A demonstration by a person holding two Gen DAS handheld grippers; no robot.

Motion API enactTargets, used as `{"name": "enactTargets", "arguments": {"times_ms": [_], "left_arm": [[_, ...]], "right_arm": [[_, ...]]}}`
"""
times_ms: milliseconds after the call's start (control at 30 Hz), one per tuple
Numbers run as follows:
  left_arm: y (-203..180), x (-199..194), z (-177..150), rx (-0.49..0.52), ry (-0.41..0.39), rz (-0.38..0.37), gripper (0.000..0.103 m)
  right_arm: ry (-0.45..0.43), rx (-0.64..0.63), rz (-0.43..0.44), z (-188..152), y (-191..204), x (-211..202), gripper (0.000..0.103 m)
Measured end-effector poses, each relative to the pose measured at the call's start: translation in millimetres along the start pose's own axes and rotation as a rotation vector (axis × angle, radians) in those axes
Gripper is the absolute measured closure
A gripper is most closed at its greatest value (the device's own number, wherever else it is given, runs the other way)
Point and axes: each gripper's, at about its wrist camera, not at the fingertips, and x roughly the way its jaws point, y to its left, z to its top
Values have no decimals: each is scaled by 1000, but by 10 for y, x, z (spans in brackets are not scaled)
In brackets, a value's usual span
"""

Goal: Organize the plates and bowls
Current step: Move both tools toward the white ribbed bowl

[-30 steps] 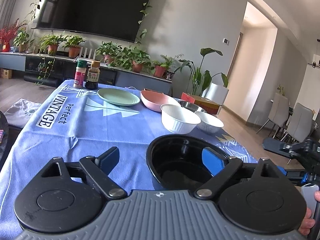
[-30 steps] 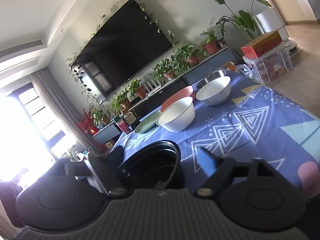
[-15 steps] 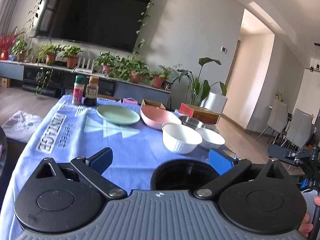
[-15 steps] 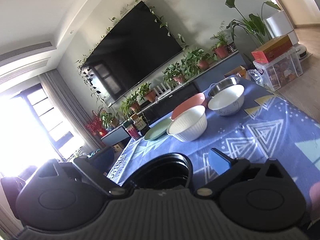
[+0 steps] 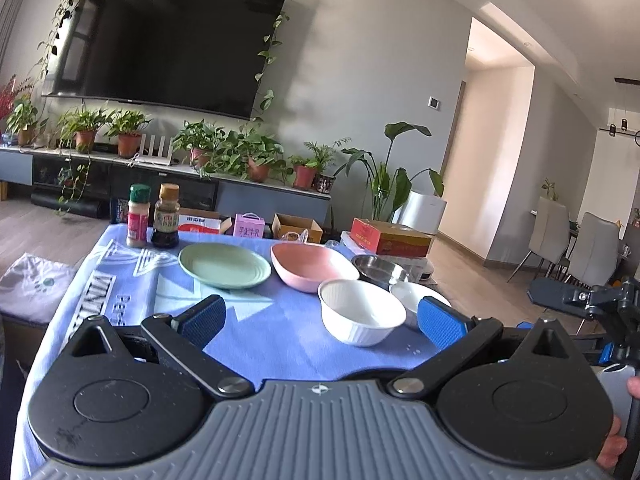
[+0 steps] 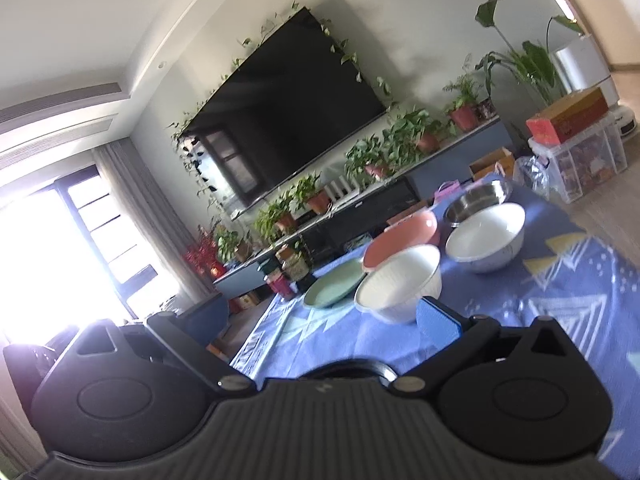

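Note:
On the blue tablecloth (image 5: 260, 340) stand a green plate (image 5: 224, 266), a pink bowl (image 5: 312, 266), a steel bowl (image 5: 378, 270), a ribbed white bowl (image 5: 360, 316) and a smaller white bowl (image 5: 406, 292). My left gripper (image 5: 320, 320) hangs open above the cloth's near part, short of the ribbed bowl, with nothing between its pads. My right gripper (image 6: 324, 316) is open too, empty, tilted, facing the ribbed white bowl (image 6: 398, 288) and the pink bowl (image 6: 400, 236). Only a sliver of a black bowl's rim (image 6: 352, 370) shows under its body.
Two seasoning bottles (image 5: 152, 220) stand at the table's far left corner. Boxes (image 5: 390, 236) and a clear bin sit on the floor beyond the far edge. The right-hand gripper's frame (image 5: 600, 304) and a hand's fingers show at the right. Dining chairs (image 5: 576, 248) stand further right.
Both grippers rose and drew back from the black bowl, which slid down under their bodies. The left jaws, earlier straddling the bowl's wall, spread a little wider and now hold nothing.

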Motion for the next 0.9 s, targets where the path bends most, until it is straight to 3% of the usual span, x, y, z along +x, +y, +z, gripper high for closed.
{"name": "enactTargets", "arguments": {"times_ms": [400, 700, 900], "left_arm": [[24, 403, 321, 56, -11, -55, 0], [-13, 858, 538, 129, 12, -101, 0], [196, 1196, 490, 34, 83, -155, 0]], "right_arm": [[4, -9, 10, 364, -78, 403, 0], [75, 94, 43, 663, -308, 984, 0], [119, 78, 20, 566, -392, 1122, 0]]}}
